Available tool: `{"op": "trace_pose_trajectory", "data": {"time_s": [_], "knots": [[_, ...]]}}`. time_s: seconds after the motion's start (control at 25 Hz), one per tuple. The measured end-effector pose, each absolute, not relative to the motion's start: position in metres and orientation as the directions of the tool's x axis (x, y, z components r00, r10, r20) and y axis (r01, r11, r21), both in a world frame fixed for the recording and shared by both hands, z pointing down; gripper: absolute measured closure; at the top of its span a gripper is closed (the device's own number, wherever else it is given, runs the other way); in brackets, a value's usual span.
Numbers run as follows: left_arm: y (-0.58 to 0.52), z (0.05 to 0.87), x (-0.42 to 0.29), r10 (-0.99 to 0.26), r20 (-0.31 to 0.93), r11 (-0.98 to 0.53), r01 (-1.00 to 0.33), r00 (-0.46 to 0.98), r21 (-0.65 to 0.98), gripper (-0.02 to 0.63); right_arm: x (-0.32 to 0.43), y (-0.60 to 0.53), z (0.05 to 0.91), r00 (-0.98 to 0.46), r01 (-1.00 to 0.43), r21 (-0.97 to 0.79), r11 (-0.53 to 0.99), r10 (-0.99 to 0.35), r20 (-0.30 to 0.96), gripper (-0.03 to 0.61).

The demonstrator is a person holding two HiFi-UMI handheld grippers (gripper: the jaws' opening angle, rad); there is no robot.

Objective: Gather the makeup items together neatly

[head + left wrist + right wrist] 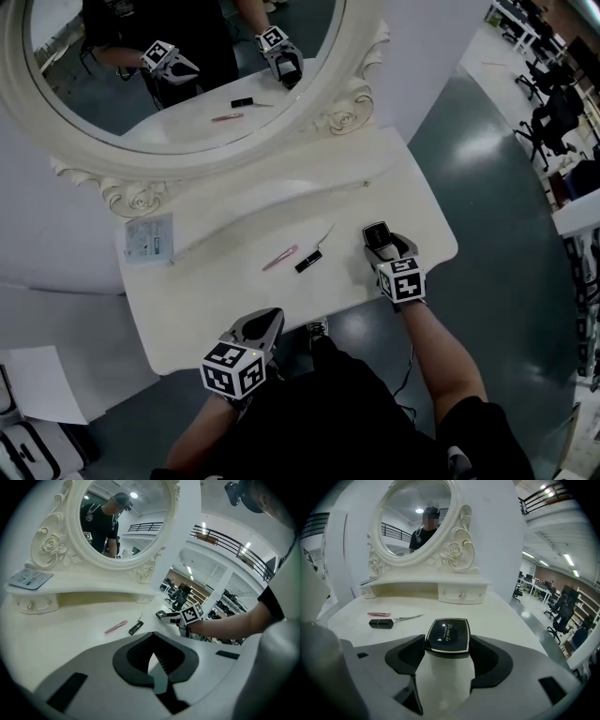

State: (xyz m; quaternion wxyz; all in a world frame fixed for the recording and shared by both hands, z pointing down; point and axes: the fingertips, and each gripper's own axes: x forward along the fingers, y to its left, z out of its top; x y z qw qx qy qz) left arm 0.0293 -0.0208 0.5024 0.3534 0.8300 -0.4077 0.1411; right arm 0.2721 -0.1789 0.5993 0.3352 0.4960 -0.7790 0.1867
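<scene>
Three small items lie close together mid-desk: a pink stick (279, 258), a black tube (308, 262) just beside it, and a thin silver tool (324, 235) that angles from the tube toward the mirror (141, 161). The fourth, a black compact (447, 635), is clamped between the jaws of my right gripper (379, 240), off to the right of that cluster.

I judge the next move runs leftward across the desk (234, 211). In the right gripper view the tube and stick sit ahead and to the left, with their long axes crosswise to my jaws. Nothing stands between the compact and the cluster.

My left gripper (264, 322) is closed on nothing at the desk's front edge, near the pink stick but apart from it. The risk, I think, is nudging the silver tool as the compact comes in, since it lies nearest my right side.
</scene>
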Motion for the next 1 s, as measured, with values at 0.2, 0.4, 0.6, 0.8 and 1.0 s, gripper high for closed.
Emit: {"op": "trace_pose_trajectory", "data": {"time_s": [0.2,0.4,0.6,0.8,1.0], "knots": [[-0.031,0.505,0.033,-0.586,0.539,-0.387,-0.793,0.605,0.470,0.605,0.276,-0.188,0.613,-0.309,-0.889,0.013,0.458,-0.620,0.722,0.256],[-0.037,0.508,0.032,-0.590,0.548,-0.364,-0.801,0.593,0.474,0.604,0.275,-0.188,0.620,-0.314,-0.887,-0.001,0.462,-0.603,0.733,0.256],[-0.042,0.508,0.034,-0.589,0.544,-0.367,-0.797,0.598,0.479,0.605,0.275,-0.189,0.621,-0.319,-0.888,-0.010,0.460,-0.598,0.735,0.256],[-0.042,0.507,0.030,-0.586,0.539,-0.374,-0.792,0.605,0.482,0.606,0.273,-0.188,0.620,-0.334,-0.873,-0.009,0.487,-0.586,0.738,0.255],[-0.038,0.507,0.021,-0.588,0.536,-0.376,-0.791,0.606,0.482,0.604,0.262,-0.184,0.598,-0.362,-0.825,0.058,0.562,-0.604,0.710,0.255]]}}
